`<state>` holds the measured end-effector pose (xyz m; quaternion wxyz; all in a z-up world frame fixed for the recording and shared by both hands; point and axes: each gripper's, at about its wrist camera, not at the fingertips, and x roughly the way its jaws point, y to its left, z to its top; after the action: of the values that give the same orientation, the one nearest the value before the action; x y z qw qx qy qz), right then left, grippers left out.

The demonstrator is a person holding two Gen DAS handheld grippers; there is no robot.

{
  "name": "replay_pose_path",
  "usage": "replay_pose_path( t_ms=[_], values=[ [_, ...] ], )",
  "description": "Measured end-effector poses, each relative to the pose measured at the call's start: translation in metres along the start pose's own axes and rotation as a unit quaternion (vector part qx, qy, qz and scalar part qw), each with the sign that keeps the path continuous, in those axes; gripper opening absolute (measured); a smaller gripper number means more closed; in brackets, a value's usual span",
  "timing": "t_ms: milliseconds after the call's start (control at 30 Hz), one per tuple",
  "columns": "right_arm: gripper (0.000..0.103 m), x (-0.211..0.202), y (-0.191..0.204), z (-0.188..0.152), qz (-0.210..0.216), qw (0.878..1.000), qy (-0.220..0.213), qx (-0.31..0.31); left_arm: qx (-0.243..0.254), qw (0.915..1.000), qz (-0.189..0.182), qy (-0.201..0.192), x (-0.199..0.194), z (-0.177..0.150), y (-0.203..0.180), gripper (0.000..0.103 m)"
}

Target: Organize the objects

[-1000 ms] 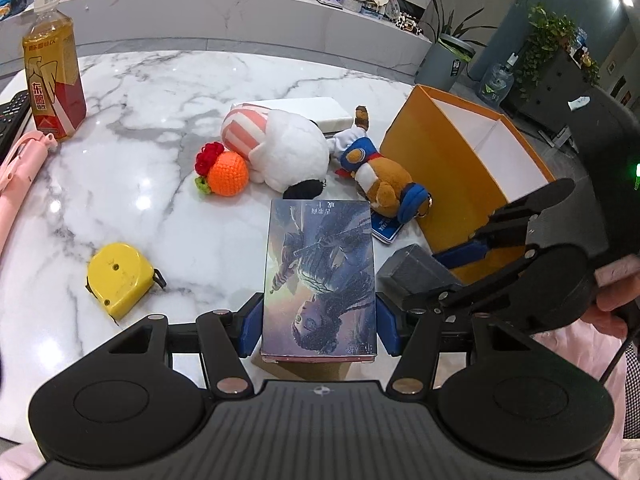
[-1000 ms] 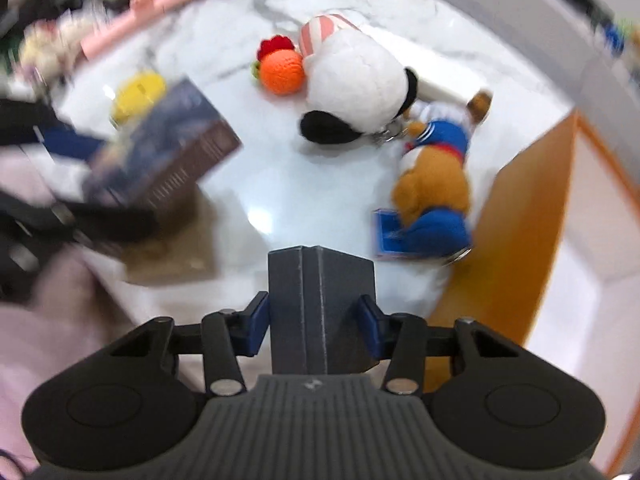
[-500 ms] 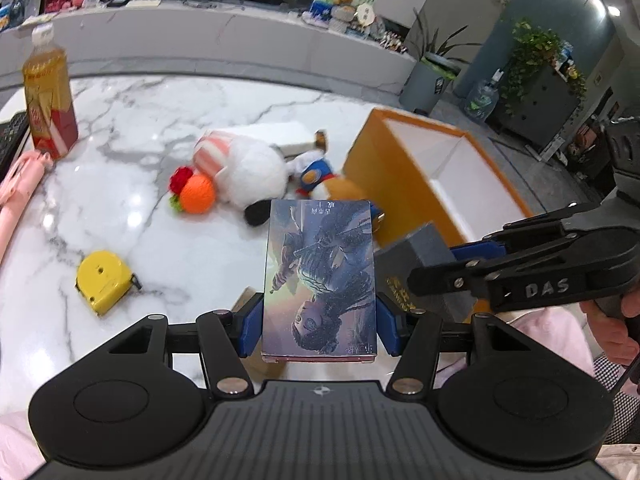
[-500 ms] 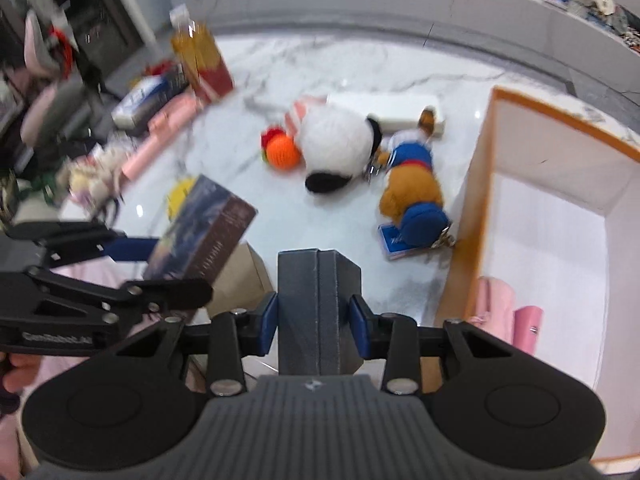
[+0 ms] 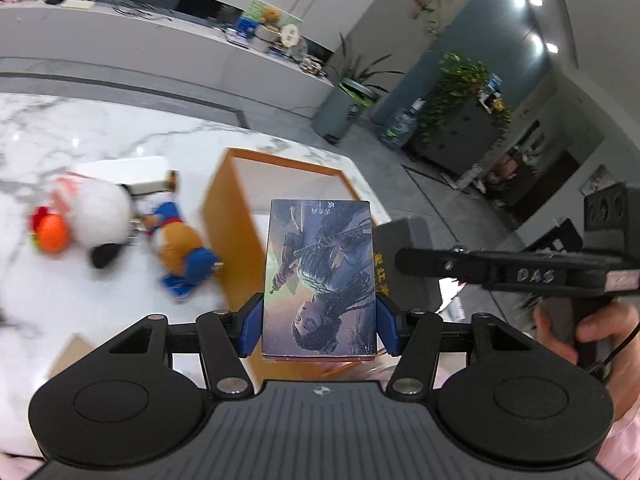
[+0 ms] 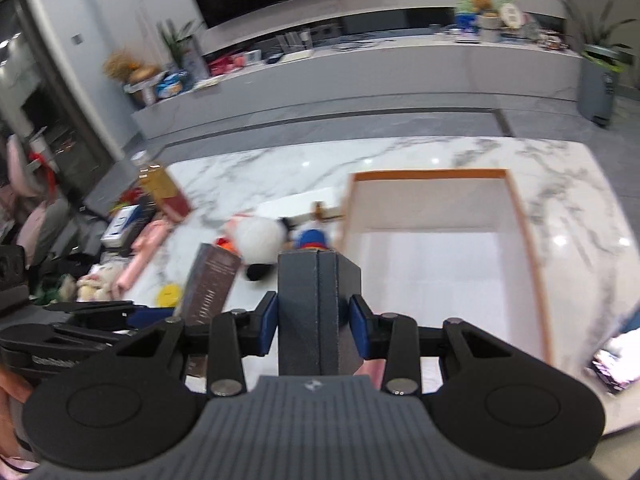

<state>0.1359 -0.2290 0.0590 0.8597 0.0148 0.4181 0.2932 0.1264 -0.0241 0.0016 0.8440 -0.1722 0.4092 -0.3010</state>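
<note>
My left gripper (image 5: 320, 326) is shut on a book with an illustrated cover (image 5: 320, 264), held upright above the table's edge in front of the orange box (image 5: 224, 216). My right gripper (image 6: 316, 330) is shut on a dark grey box (image 6: 316, 300), which its blue pads press from both sides. It hangs over the near-left corner of the orange box (image 6: 428, 174), whose white inside is open to view. In the left wrist view the dark grey box (image 5: 400, 248) sits just right of the book. In the right wrist view the book (image 6: 210, 284) shows at the left.
On the marble table (image 5: 100, 140) left of the box lie a white plush (image 5: 100, 212), a brown bear plush (image 5: 180, 240) and an orange crochet ball (image 5: 52, 232). Further left are a yellow tape measure (image 6: 170, 294), a drink bottle (image 6: 160, 184) and pink items (image 6: 148, 240).
Both grippers rose and swung right toward the orange box, each keeping its grip. The right gripper rolled level and now looks into the box.
</note>
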Motion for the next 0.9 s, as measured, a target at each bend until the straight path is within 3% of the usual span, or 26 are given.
replay_pose_path(
  t_ms=[200,367,700,900],
  values=[
    [0.040,0.013,-0.052,-0.005,-0.025,0.998,0.020,0.051,-0.021,0.9988,-0.026,0.035,0.053,0.006,-0.013,0.066],
    [0.040,0.035,-0.087,-0.014,-0.017,0.994,0.042,0.094,-0.032,0.9970,-0.028,0.065,0.094,0.010,-0.020,0.066],
    [0.040,0.094,-0.119,-0.029,0.018,0.982,0.116,0.146,-0.046,0.9966,0.005,0.069,0.122,0.015,-0.013,0.066],
    [0.040,0.118,-0.125,-0.035,0.027,0.977,0.147,0.150,-0.058,0.9962,0.000,0.065,0.123,0.016,-0.006,0.066]
  ],
)
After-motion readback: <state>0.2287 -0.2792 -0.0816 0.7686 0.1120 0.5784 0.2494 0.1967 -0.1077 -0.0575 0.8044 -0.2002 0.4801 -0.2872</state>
